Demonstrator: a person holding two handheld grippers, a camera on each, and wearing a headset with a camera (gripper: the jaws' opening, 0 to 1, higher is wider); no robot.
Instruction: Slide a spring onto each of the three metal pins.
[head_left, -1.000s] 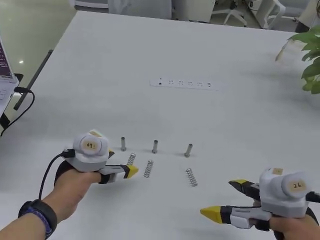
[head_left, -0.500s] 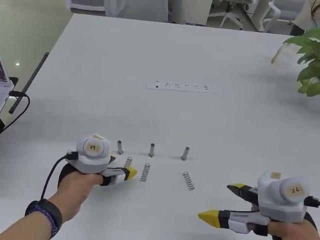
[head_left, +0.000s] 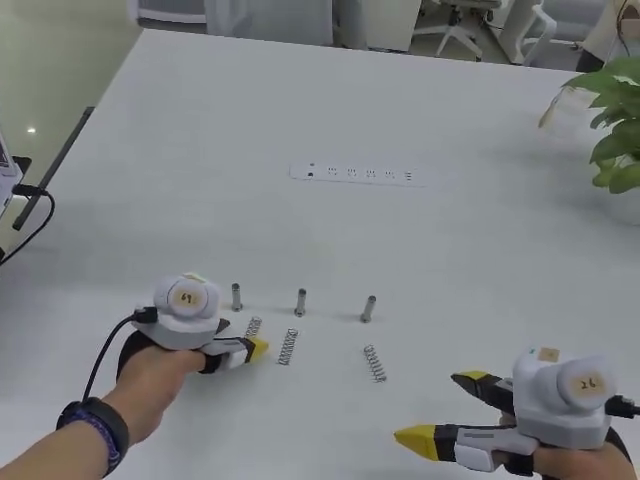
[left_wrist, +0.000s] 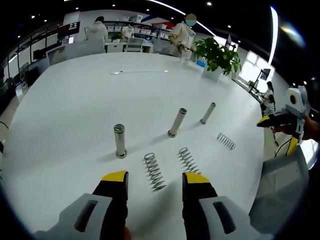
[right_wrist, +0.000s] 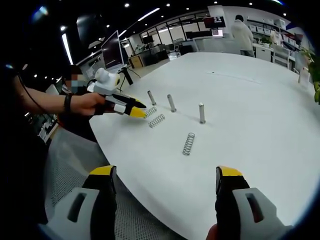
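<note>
1. Left spring (left_wrist: 154, 171), middle spring (left_wrist: 187, 160) and right spring (left_wrist: 226, 141) lie flat on table (head_left: 300, 120), near the three upright pins (head_left: 300, 301); pins bare
2. Left spring's near end sits between left gripper (left_wrist: 155, 179) tips, jaws spread, not pinching: first pickup
3. Next, likely: close, lift, thread over left pin (left_wrist: 119, 140)
4. Right gripper (right_wrist: 165, 172) spread, empty, well apart

Bright, even overhead light across the white desk (head_left: 450, 250); pins (left_wrist: 119, 141) throw short soft shadows. Both gripper views bow hard at the edges, ceiling lights (right_wrist: 65, 47) streaking there.
</note>
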